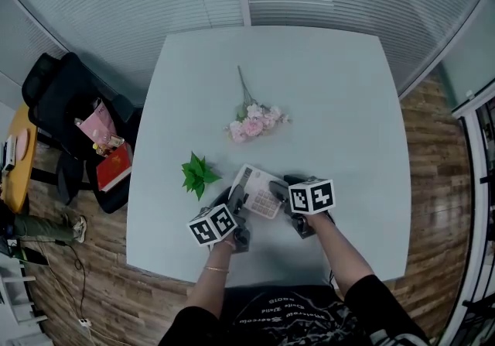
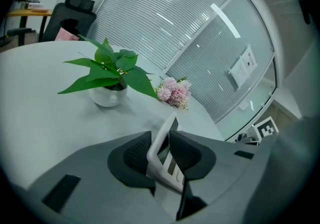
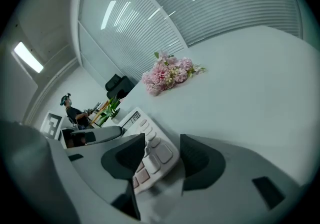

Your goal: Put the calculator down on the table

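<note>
A white calculator [image 1: 259, 193] with pale pink keys sits between my two grippers over the near part of the white table [image 1: 332, 89]. My left gripper [image 1: 234, 202] is shut on its left edge: in the left gripper view both dark pads press the thin white rim of the calculator [image 2: 161, 144], which stands tilted. My right gripper [image 1: 281, 191] is open around the other end. In the right gripper view the calculator [image 3: 150, 157] lies by the left pad, with a gap to the right pad [image 3: 196, 160]. Whether it rests on the table I cannot tell.
A small green plant [image 1: 198, 173] in a white pot stands just left of the calculator. A pink flower bunch [image 1: 254, 121] lies farther back. A black chair [image 1: 69, 104] with a red book [image 1: 114, 168] stands off the table's left edge. Glass walls with blinds surround the table.
</note>
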### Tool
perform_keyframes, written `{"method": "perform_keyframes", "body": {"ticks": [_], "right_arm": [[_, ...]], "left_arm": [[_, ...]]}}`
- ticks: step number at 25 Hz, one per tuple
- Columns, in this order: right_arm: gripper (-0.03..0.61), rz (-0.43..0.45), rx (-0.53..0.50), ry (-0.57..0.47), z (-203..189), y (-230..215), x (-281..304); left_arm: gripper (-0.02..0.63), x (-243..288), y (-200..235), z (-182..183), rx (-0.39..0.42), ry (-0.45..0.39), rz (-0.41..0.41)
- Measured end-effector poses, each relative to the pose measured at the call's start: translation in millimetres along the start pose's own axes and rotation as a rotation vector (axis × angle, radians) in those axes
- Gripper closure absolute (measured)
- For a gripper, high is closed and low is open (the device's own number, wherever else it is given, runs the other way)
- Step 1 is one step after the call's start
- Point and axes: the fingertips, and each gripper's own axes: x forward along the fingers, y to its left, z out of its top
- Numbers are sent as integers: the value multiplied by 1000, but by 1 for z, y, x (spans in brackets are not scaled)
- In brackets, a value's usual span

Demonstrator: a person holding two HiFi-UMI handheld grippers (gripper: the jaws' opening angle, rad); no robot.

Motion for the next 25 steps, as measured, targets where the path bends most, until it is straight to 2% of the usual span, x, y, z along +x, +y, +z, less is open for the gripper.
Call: {"method": "perform_keyframes", "body": {"ticks": [3, 7, 8, 10, 13, 19, 25], "right_arm": [[339, -25, -74, 8, -5, 3, 1], [289, 0, -96, 4, -9, 10, 0], [279, -1, -105, 5, -9, 12, -1], [261, -7, -117, -1, -9, 15, -2], [249, -21, -140, -30, -7, 20, -9], [247, -23, -225, -149, 3, 32, -41], [248, -70, -335, -221, 1, 48, -75]], "left_arm": [[479, -1, -2, -1, 49, 5, 43], [445, -3, -3, 1, 210, 16, 128], [419, -2, -3, 1, 238, 26, 140], [317, -1, -3, 1, 251, 47, 146], [275, -3, -4, 1, 258, 53, 155], [262, -20, -25, -5, 357, 52, 89], [262, -53, -46, -19, 468, 27, 23]]}}
